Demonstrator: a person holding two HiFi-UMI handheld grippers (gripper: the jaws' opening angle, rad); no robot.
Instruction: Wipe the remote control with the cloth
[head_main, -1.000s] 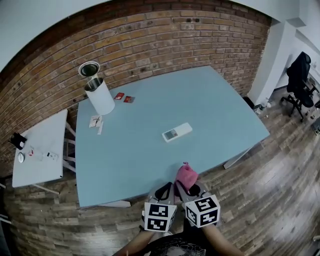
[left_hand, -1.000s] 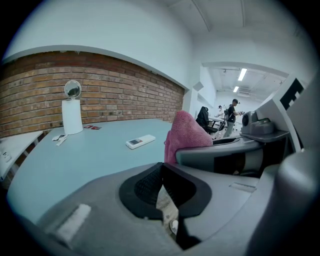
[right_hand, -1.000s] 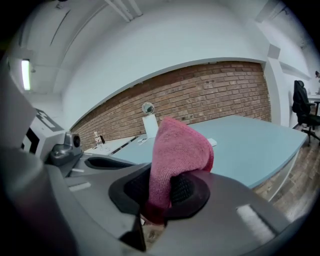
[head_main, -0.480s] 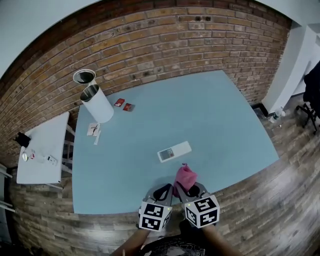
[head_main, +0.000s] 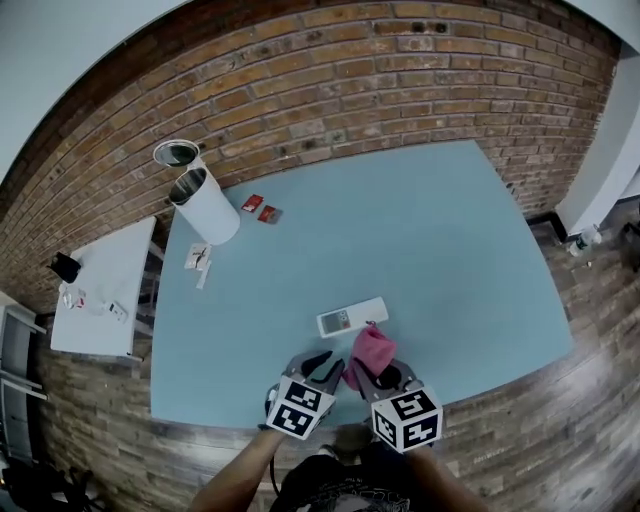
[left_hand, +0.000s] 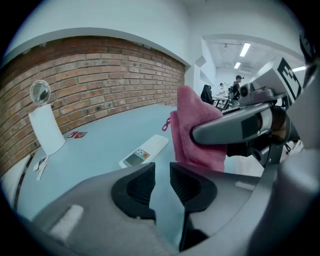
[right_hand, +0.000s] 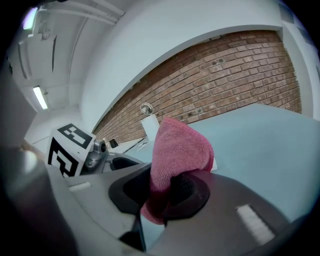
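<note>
At your far left a small white side table stands apart from the blue worktop and carries a few bits too small to make out. On the worktop's far left corner stands a white cylinder, possibly a bin with its round lid tipped up. Some small papers lie just in front of it, and two red cards lie beside it, near the brick wall. Nearer you, your left hand-held gripper hangs over the worktop's near edge, angled down. Its jaws have just been opening and stand a little apart with nothing between them. Just beyond its tips the white remote control lies flat on the worktop, its display end toward your left, with neither tool touching it. To its right the pink cloth sticks up in a bunch from your right hand-held gripper, whose jaws are clenched on the cloth's lower end. The cloth's top is close to the remote control's right end.
</note>
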